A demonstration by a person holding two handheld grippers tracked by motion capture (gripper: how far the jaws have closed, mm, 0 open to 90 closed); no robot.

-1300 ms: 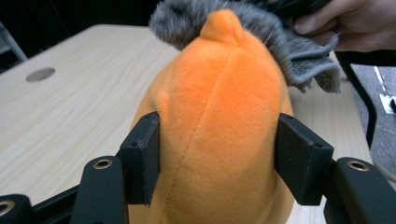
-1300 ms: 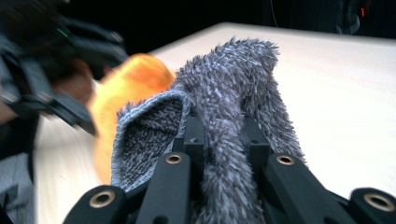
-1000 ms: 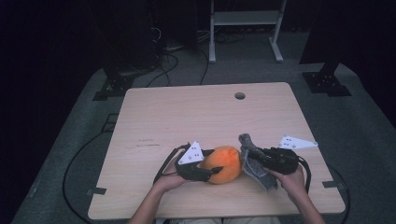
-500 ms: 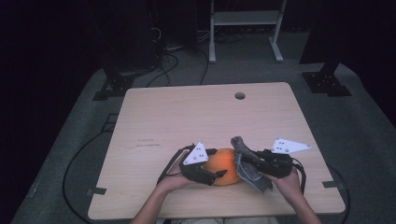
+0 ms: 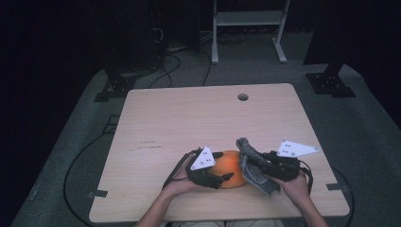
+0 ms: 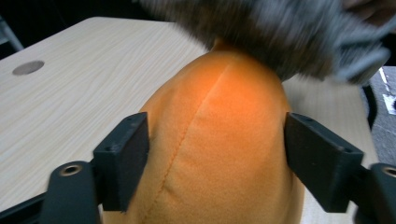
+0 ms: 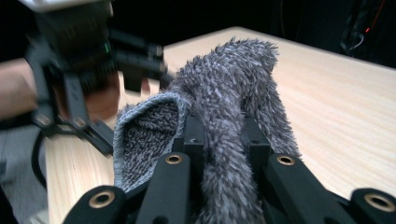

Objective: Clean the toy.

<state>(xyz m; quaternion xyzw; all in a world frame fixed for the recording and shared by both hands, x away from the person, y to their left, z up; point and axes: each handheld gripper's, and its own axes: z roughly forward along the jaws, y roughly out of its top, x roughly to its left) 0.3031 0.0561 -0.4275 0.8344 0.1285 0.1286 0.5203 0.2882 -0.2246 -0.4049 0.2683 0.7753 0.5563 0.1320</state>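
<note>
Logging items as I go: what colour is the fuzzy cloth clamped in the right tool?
Grey, with a darker speckled shaggy pile. The fuzzy cloth shows best in the right gripper view, pinched between the jaws.

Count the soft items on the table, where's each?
2. An orange plush sits near the table's front edge, between the left gripper's pads. A grey fuzzy cloth lies against its right side, pinched in the right gripper. Anything under the plush would be hidden.

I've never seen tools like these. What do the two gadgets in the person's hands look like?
Both are black frames. The left gripper and the right gripper each carry a pale grey three-cornered plate with small dots on top and trail a black cable. Up close, each has two black jaws with flat pads and brass-coloured rivets. The forearms are bare.
</note>
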